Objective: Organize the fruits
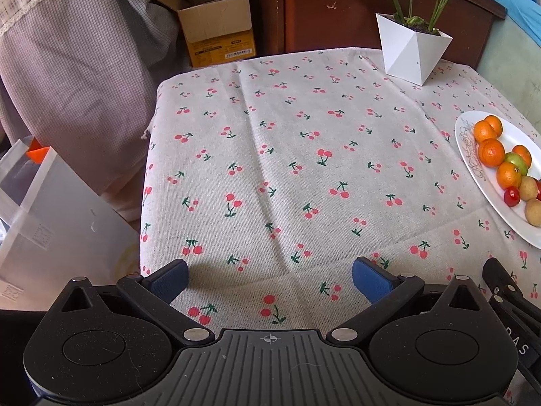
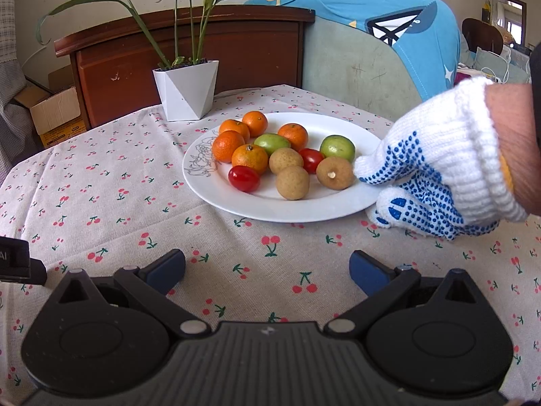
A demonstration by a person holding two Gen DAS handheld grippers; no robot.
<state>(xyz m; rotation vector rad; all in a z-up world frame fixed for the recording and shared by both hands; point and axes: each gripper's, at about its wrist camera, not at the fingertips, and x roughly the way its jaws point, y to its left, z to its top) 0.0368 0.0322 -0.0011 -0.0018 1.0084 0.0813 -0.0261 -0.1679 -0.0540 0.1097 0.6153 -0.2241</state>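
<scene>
A white plate (image 2: 216,199) sits on the cherry-print tablecloth and holds several small oranges (image 2: 249,158), two green fruits (image 2: 337,148), three tan longans (image 2: 292,182) and two red cherry tomatoes (image 2: 244,178). A white gloved hand (image 2: 436,165) touches the plate's right rim next to a longan (image 2: 334,172). My right gripper (image 2: 267,269) is open and empty, just in front of the plate. My left gripper (image 1: 269,279) is open and empty over bare cloth. The plate (image 1: 514,135) also shows at the right edge of the left wrist view.
A white angular planter (image 2: 186,93) with a green plant stands behind the plate; it also shows in the left wrist view (image 1: 410,49). A wooden cabinet (image 2: 189,50) and a cardboard box (image 1: 216,23) stand beyond the table. A translucent bag (image 1: 50,209) sits left of the table.
</scene>
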